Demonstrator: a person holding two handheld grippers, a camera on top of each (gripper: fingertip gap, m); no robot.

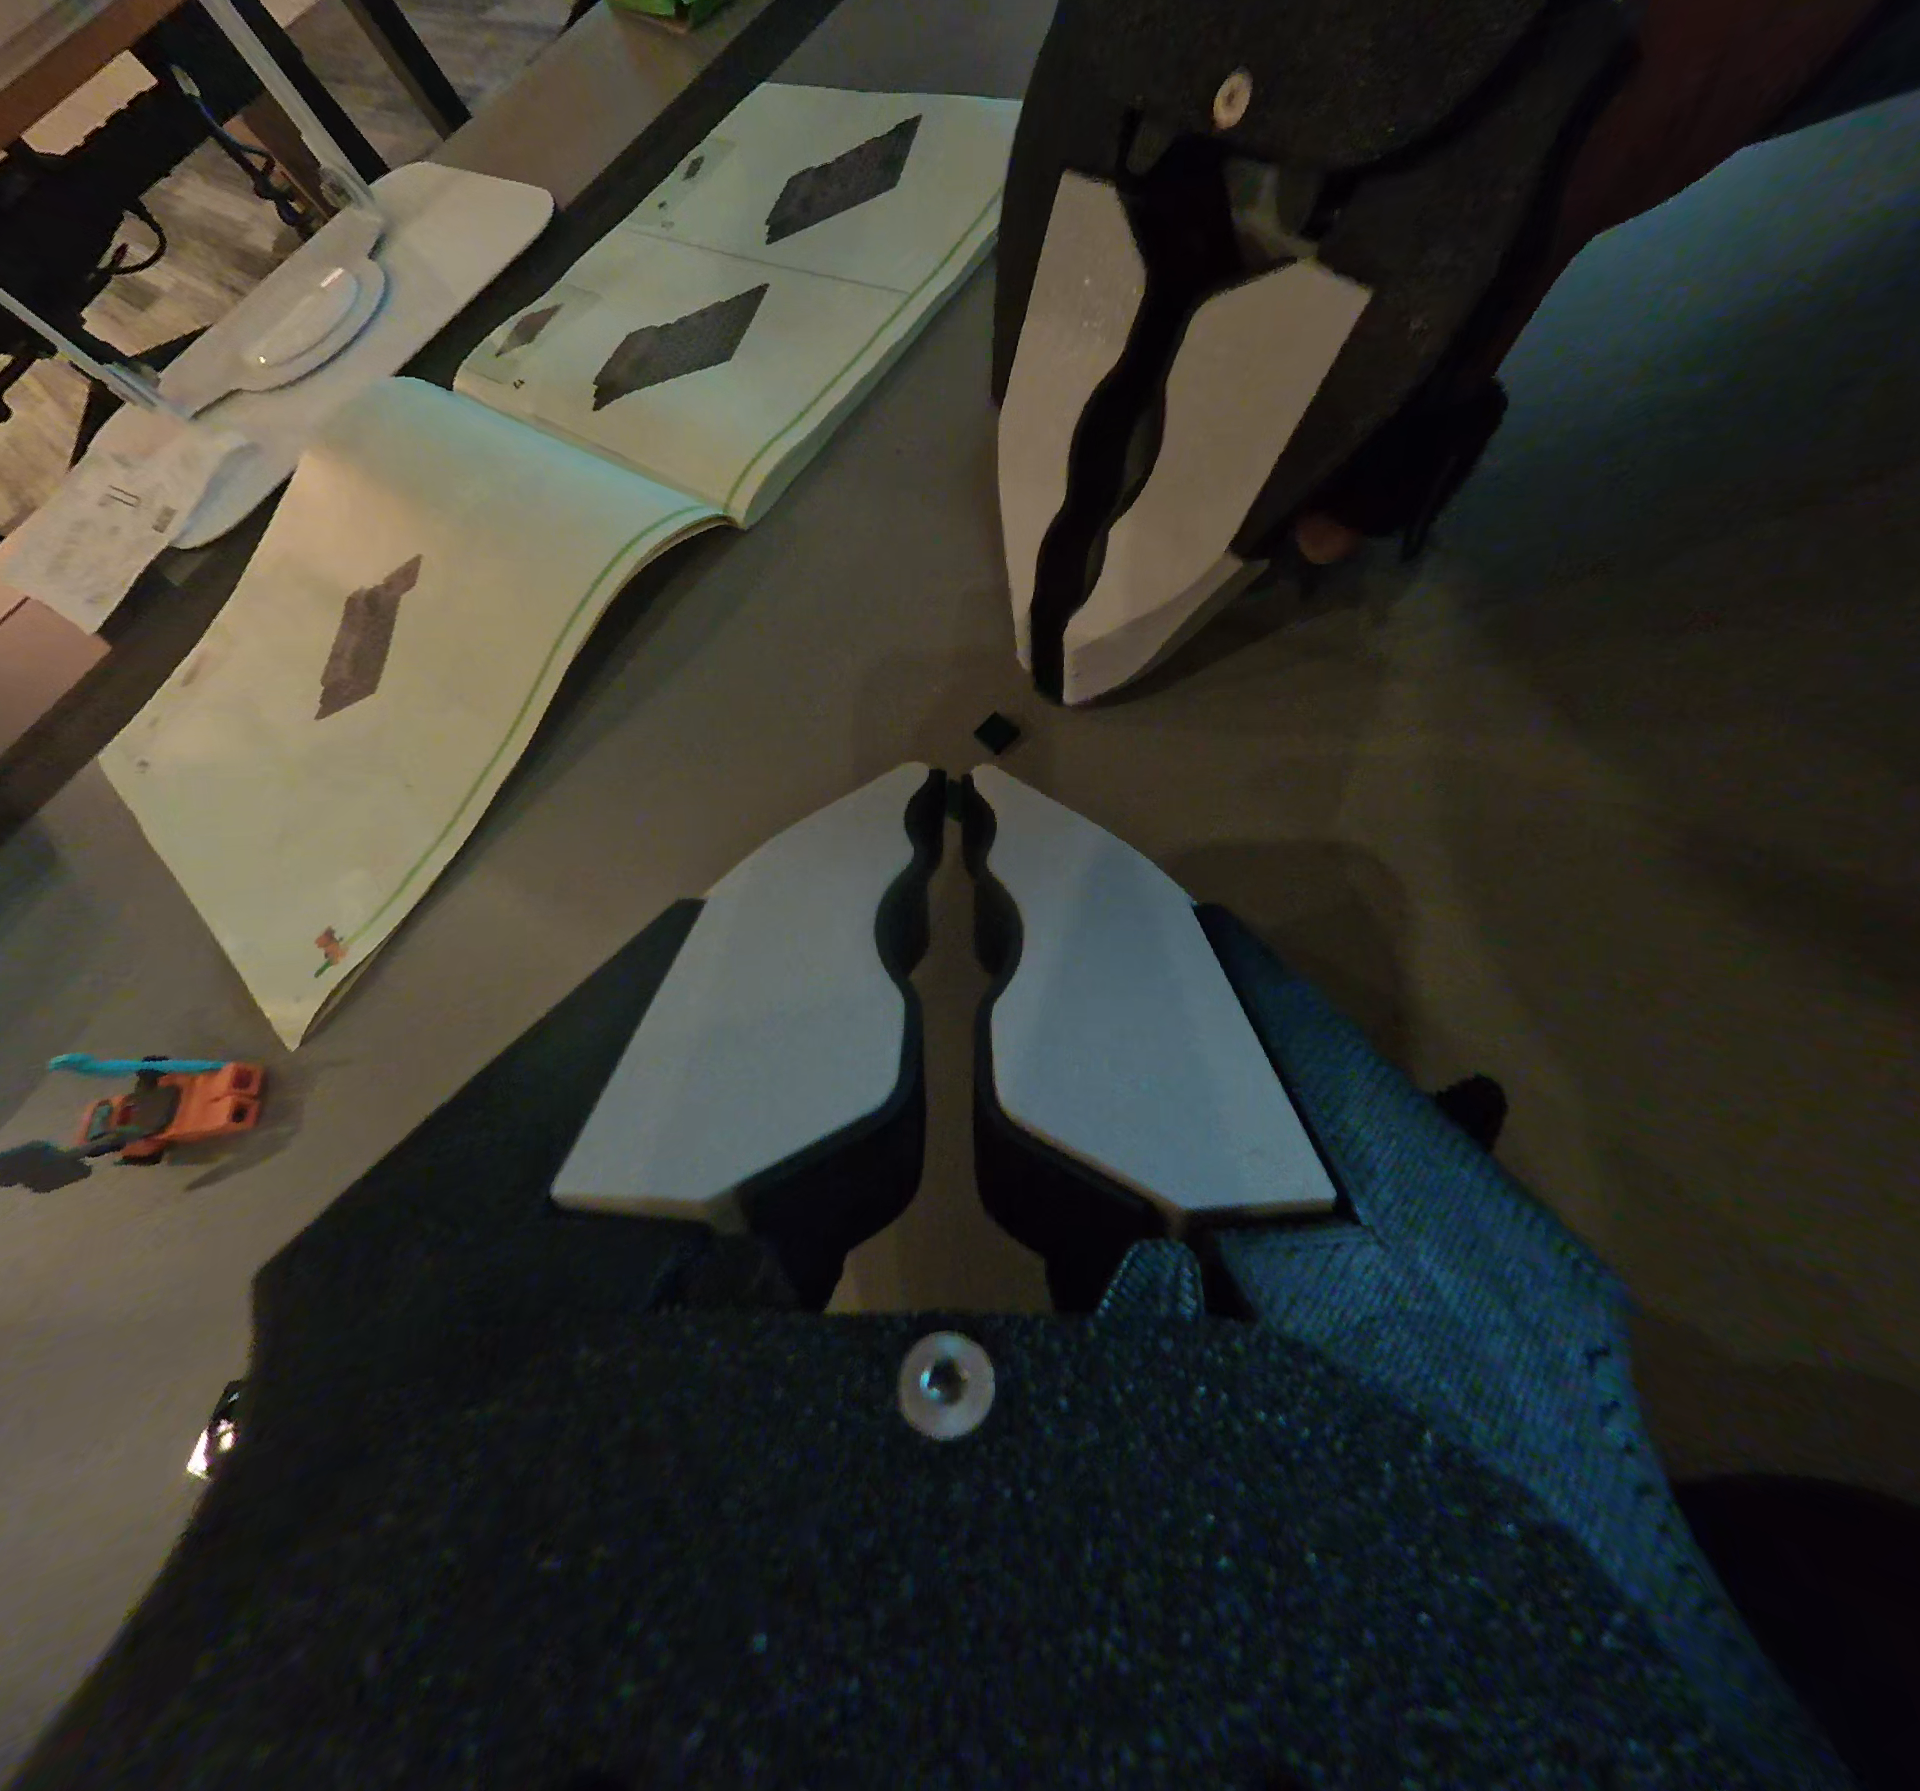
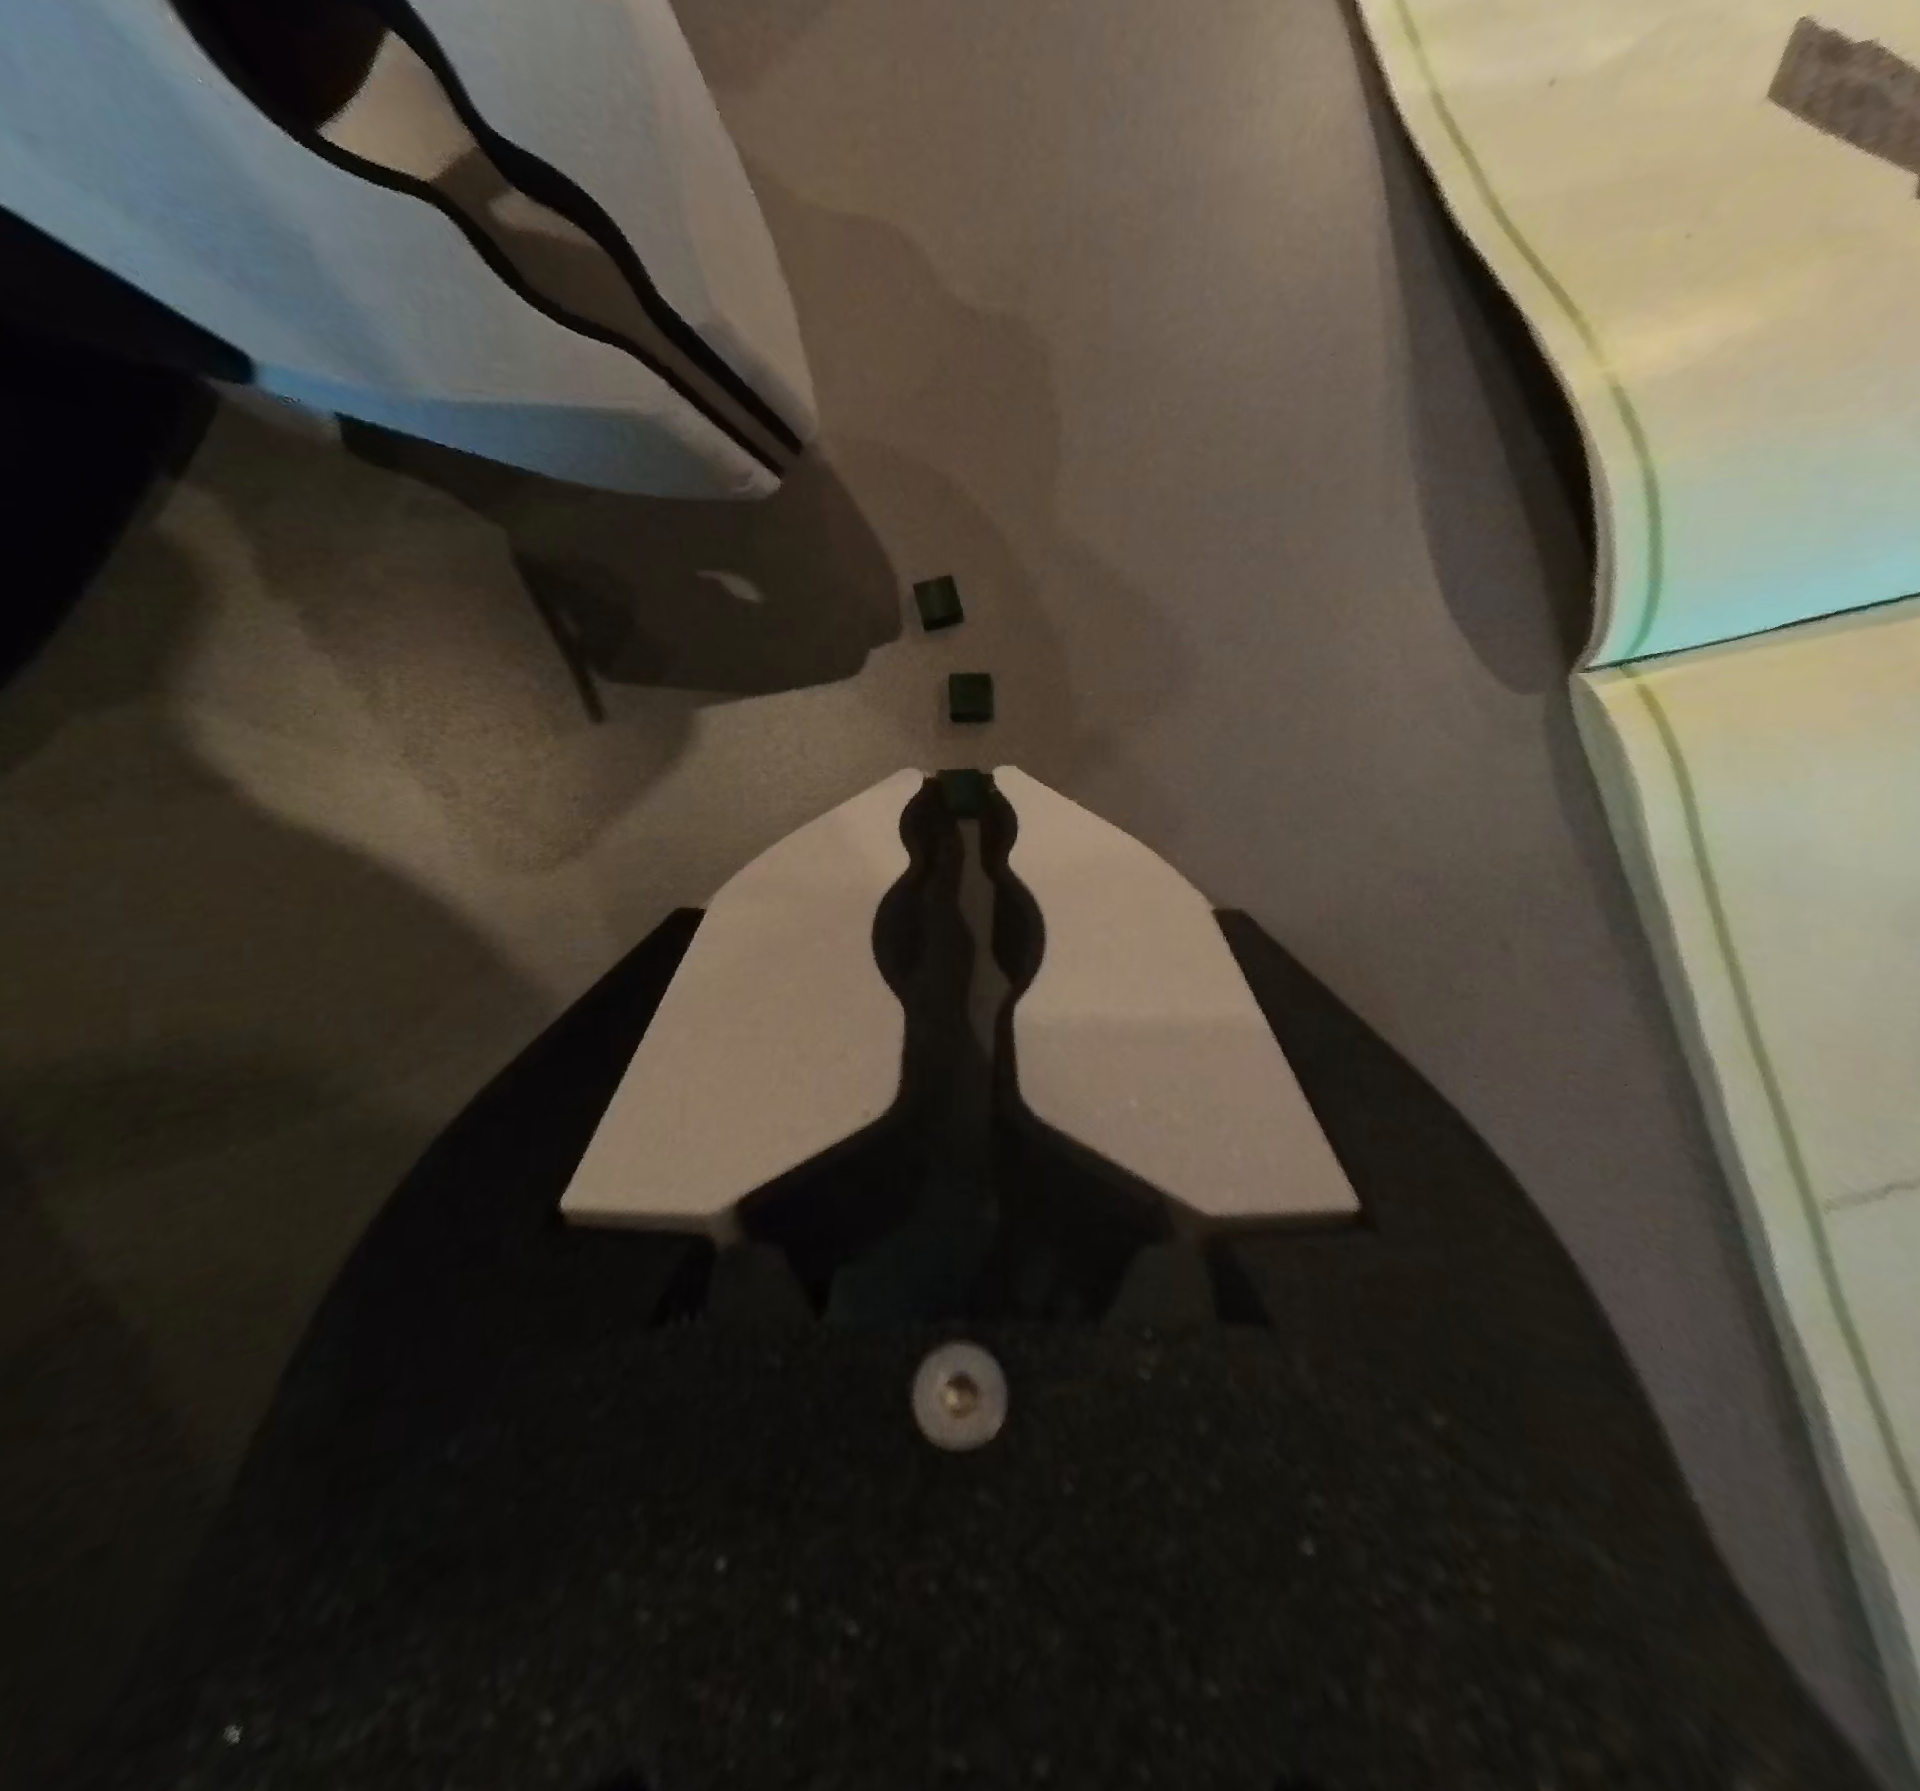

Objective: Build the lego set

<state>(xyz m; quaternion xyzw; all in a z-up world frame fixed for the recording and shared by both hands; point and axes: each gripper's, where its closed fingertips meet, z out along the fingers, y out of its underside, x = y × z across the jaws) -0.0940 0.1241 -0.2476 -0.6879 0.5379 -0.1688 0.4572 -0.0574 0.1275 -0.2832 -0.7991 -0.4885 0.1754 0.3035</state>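
Between the right gripper (image 2: pixel 964 785) tips sits a pinched dark piece (image 2: pixel 966 791); left gripper (image 1: pixel 951 785) nearly closed.

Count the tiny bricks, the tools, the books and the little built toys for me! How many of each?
Tiny dark green bricks: 3
Tools, the left tool and the right tool: 2
Open instruction book: 1
Orange built toy: 1
Total: 7

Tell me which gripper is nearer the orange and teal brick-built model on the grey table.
Left. The left gripper has the orange model off to its left; the right gripper sits farther, beyond the left one.
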